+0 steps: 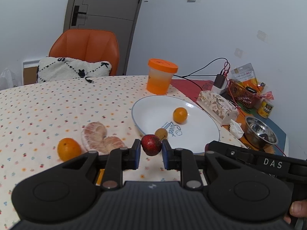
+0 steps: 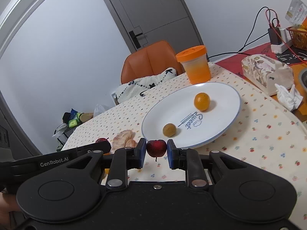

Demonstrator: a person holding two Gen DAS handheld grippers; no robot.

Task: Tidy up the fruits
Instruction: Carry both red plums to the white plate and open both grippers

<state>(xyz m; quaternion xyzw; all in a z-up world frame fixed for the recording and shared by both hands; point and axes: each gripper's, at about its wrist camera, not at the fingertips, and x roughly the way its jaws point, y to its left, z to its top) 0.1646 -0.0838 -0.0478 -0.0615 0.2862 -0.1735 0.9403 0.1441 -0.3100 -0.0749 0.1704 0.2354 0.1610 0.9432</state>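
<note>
My left gripper is shut on a small red fruit, held above the cloth just before the white plate. My right gripper is shut on another small red fruit near the plate's front rim. On the plate lie a small orange and a brown longan. On the cloth to the left lie an orange and peeled pomelo segments. The left gripper's red fruit shows in the right wrist view.
An orange-lidded cup stands behind the plate. A tissue box, a steel bowl, a red basket, a can and cables lie to the right. An orange chair with a pillow stands behind the table.
</note>
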